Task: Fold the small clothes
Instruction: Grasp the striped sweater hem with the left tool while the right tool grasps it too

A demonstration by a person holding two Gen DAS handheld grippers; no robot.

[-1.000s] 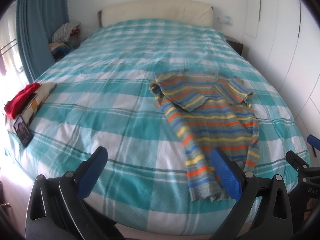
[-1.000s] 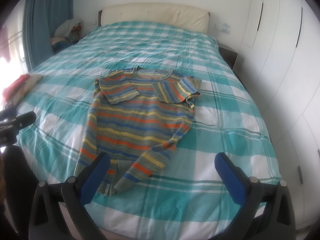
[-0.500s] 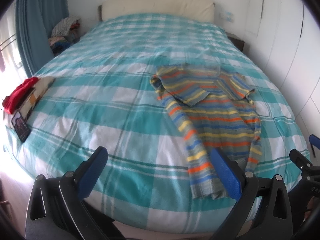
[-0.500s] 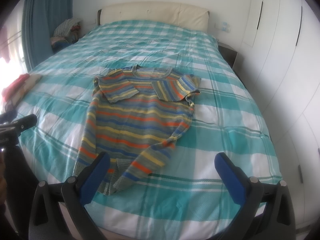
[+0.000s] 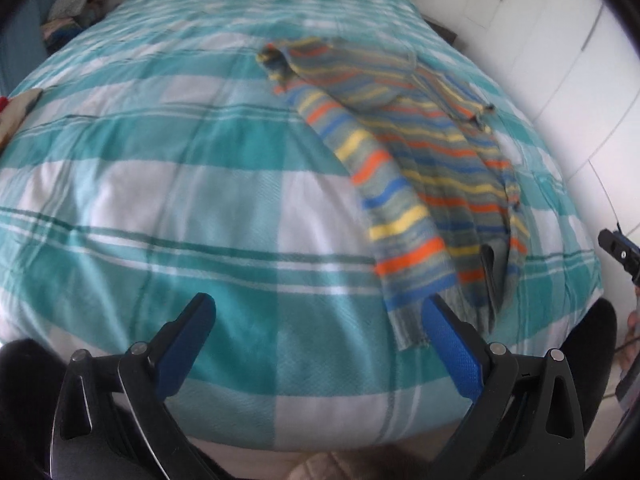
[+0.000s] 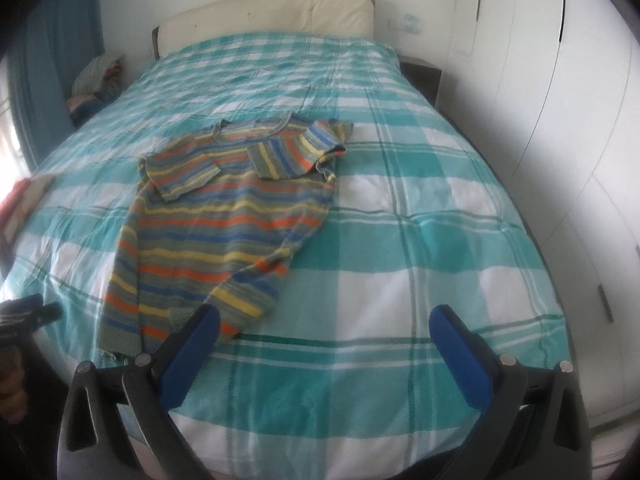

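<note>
Left claw (image 5: 318, 320): released, blue pads spread wide, grasping nothing, poised over the near edge of the bed (image 5: 160, 208). To its far left, a red and cream item (image 5: 16, 108) lies at the bed's edge; further ahead on that side, a pile of clothes (image 5: 76, 4) sits beside the bed. Directly ahead of the claw, the teal and white checked cover lies mostly smooth. The striped sweater (image 5: 420, 168) lies ahead and to the right, its hem just beside the right pad; whether they touch cannot be told. This view is blurred.

Right claw (image 6: 324, 324): released, pads wide apart, grasping nothing, also at the near edge of the bed. A blue curtain (image 6: 52, 60) hangs at far left. The sweater lies ahead and to the left of this claw, flat on the cover, both sleeves folded across the chest, neckline toward the cream headboard (image 6: 272, 16). Its lower corner sits just beside the left pad. Ahead and to the right, the cover is bare. White wardrobe doors (image 6: 560, 100) line the right side of the room, and a dark bedside table (image 6: 424, 74) stands between them and the headboard.
</note>
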